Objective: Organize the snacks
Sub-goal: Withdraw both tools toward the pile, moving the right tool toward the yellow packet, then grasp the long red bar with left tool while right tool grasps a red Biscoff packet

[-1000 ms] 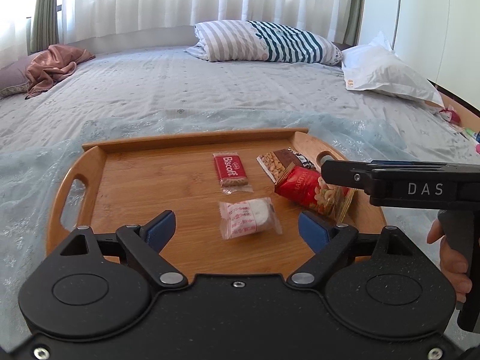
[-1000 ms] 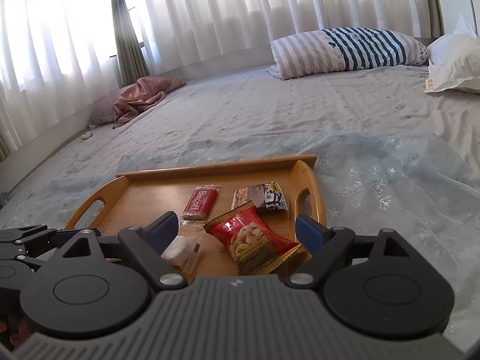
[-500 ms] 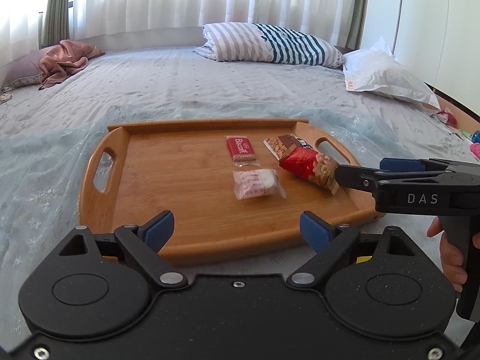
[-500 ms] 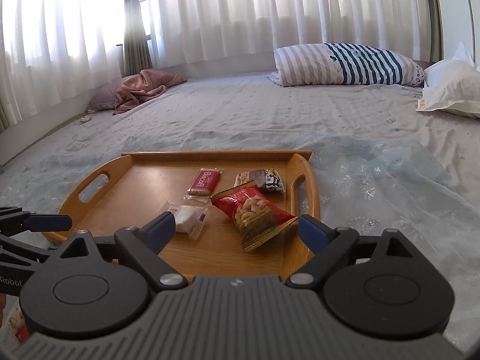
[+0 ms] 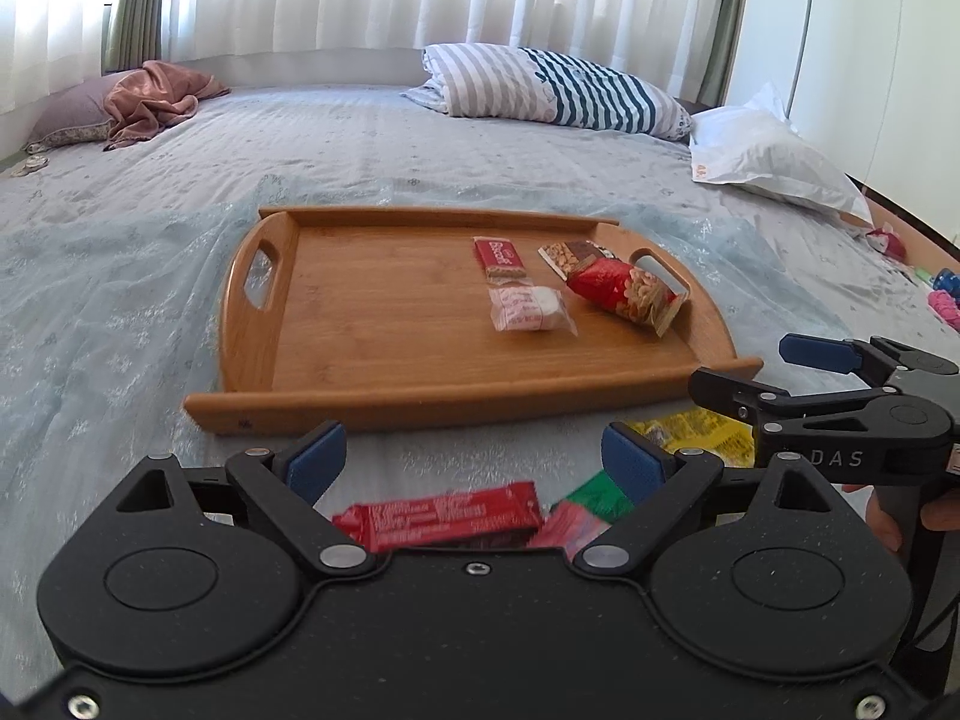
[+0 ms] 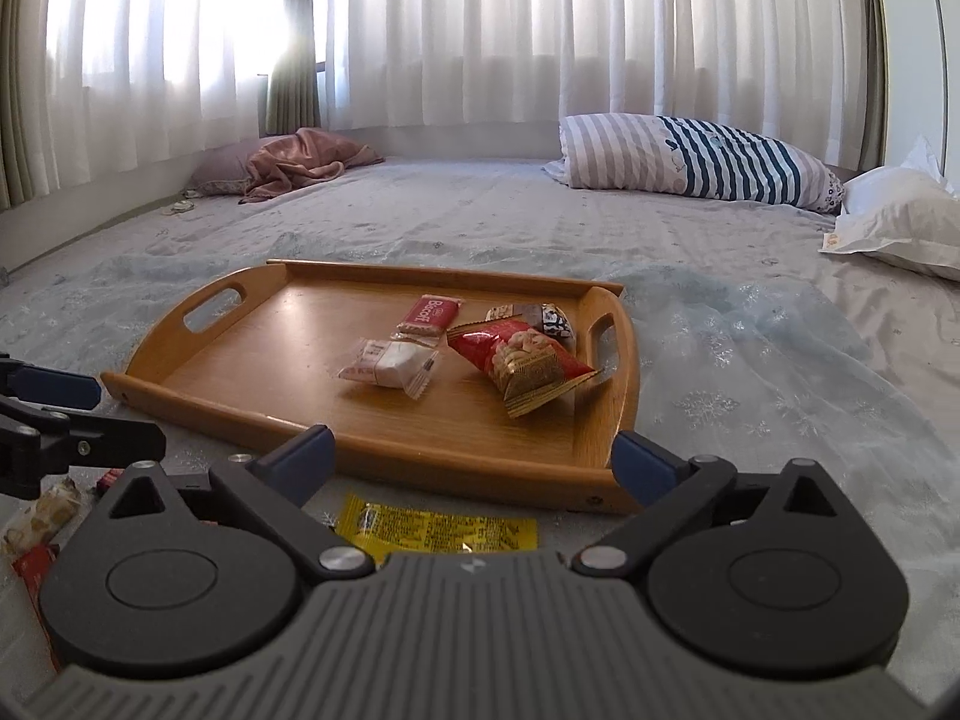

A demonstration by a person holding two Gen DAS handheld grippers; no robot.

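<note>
A wooden tray (image 5: pixel 420 403) (image 6: pixel 180 401) sits on the bed. Toward its right end lie a red Biscoff pack (image 5: pixel 500 255) (image 6: pixel 432 313), a nut bar (image 5: pixel 570 255) (image 6: pixel 540 318), a red peanut pack (image 5: pixel 624 296) (image 6: pixel 522 357) and a white wrapped sweet (image 5: pixel 528 309) (image 6: pixel 393 363). My left gripper (image 5: pixel 474 462) (image 6: pixel 102 417) is open in front of the tray, over a red bar (image 5: pixel 441 516) and a green-and-pink packet (image 5: pixel 594 507). My right gripper (image 6: pixel 474 459) (image 5: pixel 756 369) holds nothing; its jaws are opening above a yellow packet (image 6: pixel 438 531) (image 5: pixel 696 429).
More loose snack packets (image 6: pixel 42 516) lie on the bedspread at the near left. A striped pillow (image 5: pixel 558 90), a white pillow (image 5: pixel 774 162) and a pink cloth (image 5: pixel 156 96) are at the far side. Small colourful items (image 5: pixel 942 300) sit at the right edge.
Both grippers have drawn back from over the tray to the bed in front of it. The red peanut pack stays on the tray. Loose packets on the bed have come into view.
</note>
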